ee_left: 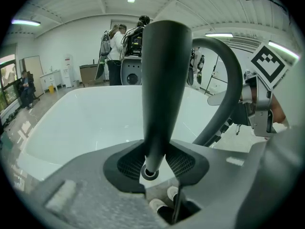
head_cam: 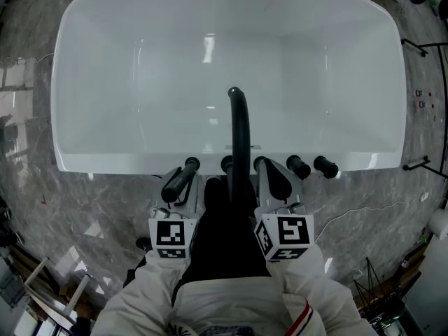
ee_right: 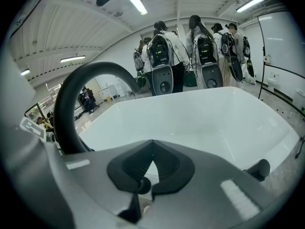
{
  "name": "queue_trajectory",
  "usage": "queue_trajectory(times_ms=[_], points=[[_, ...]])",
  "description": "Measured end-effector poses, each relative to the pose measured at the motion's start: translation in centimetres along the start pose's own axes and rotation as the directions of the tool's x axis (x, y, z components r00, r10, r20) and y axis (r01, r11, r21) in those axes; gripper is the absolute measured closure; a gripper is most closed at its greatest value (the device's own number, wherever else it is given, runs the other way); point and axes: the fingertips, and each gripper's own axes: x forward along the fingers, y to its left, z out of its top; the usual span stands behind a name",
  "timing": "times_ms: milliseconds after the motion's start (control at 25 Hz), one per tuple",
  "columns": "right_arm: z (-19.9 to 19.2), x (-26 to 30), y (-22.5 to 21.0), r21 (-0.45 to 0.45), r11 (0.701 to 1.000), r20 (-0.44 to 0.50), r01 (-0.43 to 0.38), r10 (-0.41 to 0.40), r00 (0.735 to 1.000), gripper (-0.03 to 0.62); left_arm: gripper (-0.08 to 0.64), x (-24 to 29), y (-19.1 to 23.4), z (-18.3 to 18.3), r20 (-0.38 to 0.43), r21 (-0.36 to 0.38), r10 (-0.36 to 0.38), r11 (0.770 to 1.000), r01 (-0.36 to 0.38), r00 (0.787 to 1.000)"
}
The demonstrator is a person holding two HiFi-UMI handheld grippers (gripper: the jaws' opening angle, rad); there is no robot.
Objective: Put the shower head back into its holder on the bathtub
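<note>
- Far left and along the bottom of the head view: white bathtub (head_cam: 91, 161), near rim running across the frame, with all the action at that rim.
- Left of centre: gripping the shower head (head_cam: 180, 180) with the left hand-held gripper (ee_left: 153, 162), pads pinched on the narrow lower end of the black handle. Wide end pointing up and out over the tub.
- Same spot: sitting right over the near rim, just left of the spout. Cannot make out the holder itself under the handle from here.
- For a clean seat: keep the pinch firm, line the handle's narrow end up with the socket, and ease straight down along the handle's own axis. No letting go until it sits and stops rocking.
- Centre: tall curved black spout (head_cam: 239, 131), very near on the right. Better to stay on its left side and avoid knocking it.
- Right of centre: right hand-held gripper (ee_right: 151, 168), jaws closed on nothing, parked beside the spout. Best kept quiet there, ready to steady the handle only if it tips.
- Farther right on the rim: two black knobs (head_cam: 325, 166), well out of the way, nothing to do there.
</note>
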Motion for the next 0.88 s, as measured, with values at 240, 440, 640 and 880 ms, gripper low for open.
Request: queue_trajectory(times_ms=[240, 440, 640, 880], points=[[-0.3, 0.1, 0.2, -0.015, 1.000, -0.004, 0.000, 0.000, 1.000, 0.586, 0.419, 0.5, 0.1, -0.9, -0.013, -0.001, -0.002, 1.000, 0.002, 1.000], [-0.4, 0.4, 0.2, -0.012, 1.000, -0.010, 0.003, -0.003, 1.000, 0.586, 0.419, 0.9, 0.1, -0.5, 0.004, 0.006, -0.007, 1.000, 0.007, 1.000], [-0.8, 0.6, 0.4, -0.006, 1.000, -0.019, 0.001, -0.001, 1.000, 0.587, 0.419, 0.8, 0.0, -0.6, -0.003, 0.012, -0.009, 1.000, 0.009, 1.000], [-0.8, 0.6, 0.2, 0.001, 1.000, -0.020, 0.003, -0.003, 1.000, 0.586, 0.419, 0.6, -0.1, -1.3, -0.035, 0.061, 0.012, 0.998, -0.010, 0.999]])
